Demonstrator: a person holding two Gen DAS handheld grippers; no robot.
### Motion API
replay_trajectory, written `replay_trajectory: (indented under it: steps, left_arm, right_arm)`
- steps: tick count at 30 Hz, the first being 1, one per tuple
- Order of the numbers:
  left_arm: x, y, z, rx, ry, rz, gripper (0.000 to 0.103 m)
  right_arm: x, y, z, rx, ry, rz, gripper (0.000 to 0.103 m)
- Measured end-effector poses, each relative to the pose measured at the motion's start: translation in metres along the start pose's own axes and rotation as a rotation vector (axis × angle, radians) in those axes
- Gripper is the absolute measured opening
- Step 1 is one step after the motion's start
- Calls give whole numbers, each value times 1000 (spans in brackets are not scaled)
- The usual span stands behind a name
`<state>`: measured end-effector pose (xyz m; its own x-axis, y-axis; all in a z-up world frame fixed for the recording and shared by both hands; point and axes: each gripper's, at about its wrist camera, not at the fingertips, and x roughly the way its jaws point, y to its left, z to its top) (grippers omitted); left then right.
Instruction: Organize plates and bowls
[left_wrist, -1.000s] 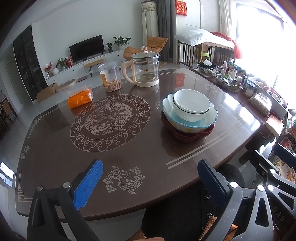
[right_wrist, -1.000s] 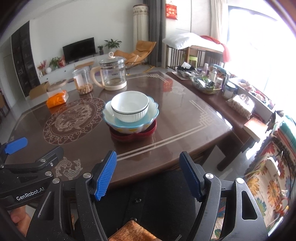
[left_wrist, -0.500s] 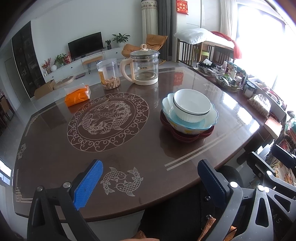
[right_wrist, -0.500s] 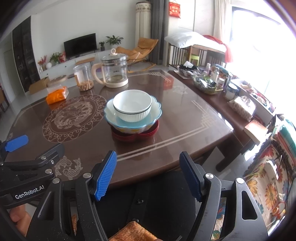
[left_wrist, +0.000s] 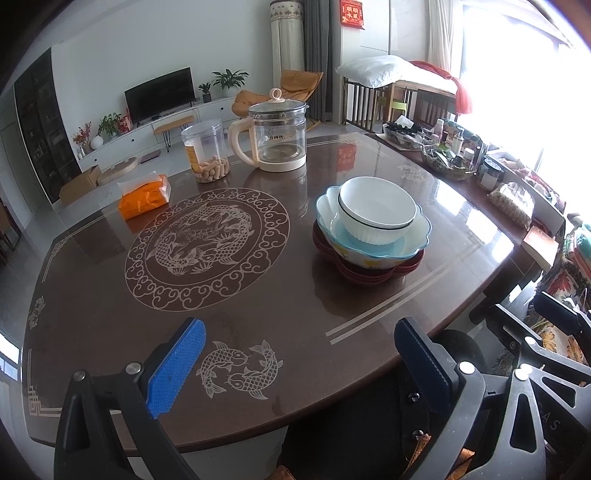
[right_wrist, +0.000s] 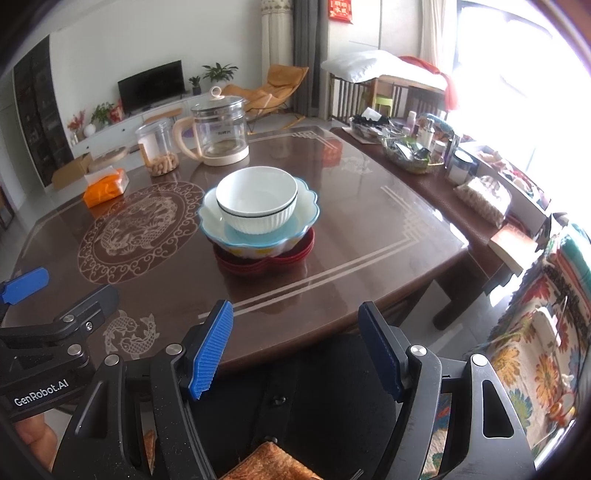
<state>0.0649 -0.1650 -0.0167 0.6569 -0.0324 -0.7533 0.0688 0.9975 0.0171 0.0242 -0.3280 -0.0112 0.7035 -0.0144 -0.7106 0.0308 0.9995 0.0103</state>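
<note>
A white ribbed bowl (left_wrist: 376, 210) with a dark rim line sits inside a scalloped light-blue bowl (left_wrist: 413, 240), stacked on dark red flower-shaped plates (left_wrist: 369, 275) on the brown table (left_wrist: 110, 314). The same stack shows in the right wrist view: white bowl (right_wrist: 256, 203), blue bowl (right_wrist: 306, 210), red plates (right_wrist: 258, 264). My left gripper (left_wrist: 299, 354) is open and empty, over the table's near edge, well short of the stack. My right gripper (right_wrist: 295, 343) is open and empty, at the near edge in front of the stack.
At the table's far side stand a glass kettle (left_wrist: 279, 138), a clear jar of snacks (left_wrist: 207, 155) and an orange tissue pack (left_wrist: 146, 195). A cluttered side bench (left_wrist: 461, 158) runs along the right. A patterned chair (right_wrist: 535, 350) is at lower right.
Both views have shifted slightly; the stack looks a little nearer in the right wrist view. Both grippers stay open and empty. The dishes have not moved.
</note>
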Motion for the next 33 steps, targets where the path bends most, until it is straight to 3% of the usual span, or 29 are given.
replay_trajectory:
  steps: [7,18,33]
  left_arm:
    - [7,-3,2,-15,24,-32,102]
    - [15,-1,4,-16,45,3,102]
    - [26,2,5,-10,67,24,102]
  right_arm:
    - [-5,-1,-4,-22,-31,-11,74]
    - [14,-13,-2,28,22,25,74]
    - [17,-8,9,17,13,17,74]
